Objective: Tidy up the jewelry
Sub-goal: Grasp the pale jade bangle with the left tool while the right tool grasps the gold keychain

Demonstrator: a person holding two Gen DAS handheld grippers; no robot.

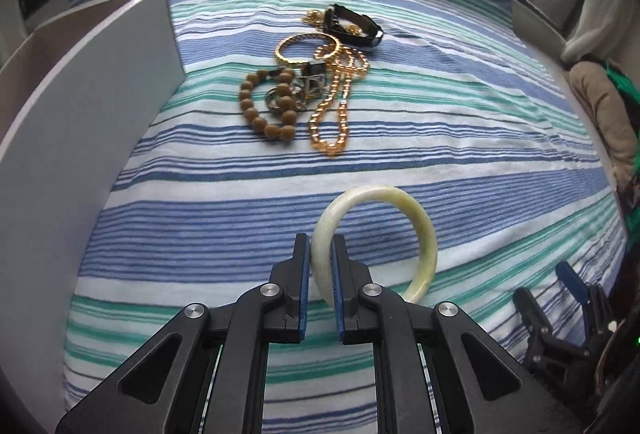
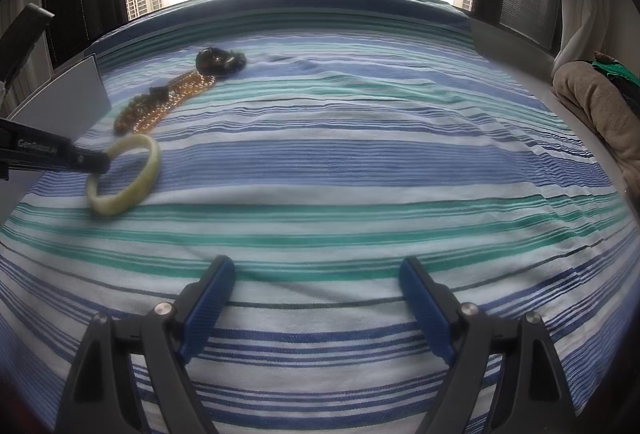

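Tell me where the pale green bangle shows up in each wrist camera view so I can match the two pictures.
Left wrist view: the pale green bangle sits low centre, pinched by the left gripper.
Right wrist view: the bangle lies at mid-left on the striped bedsheet, the left gripper reaching in from the left edge.
Shared landmark: the jewelry pile just beyond the bangle.

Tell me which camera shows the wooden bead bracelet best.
The left wrist view: the wooden bead bracelet lies sharp near the middle, each bead distinct, beside the gold necklace. The right wrist view shows it only as a small brown blur at the far left.
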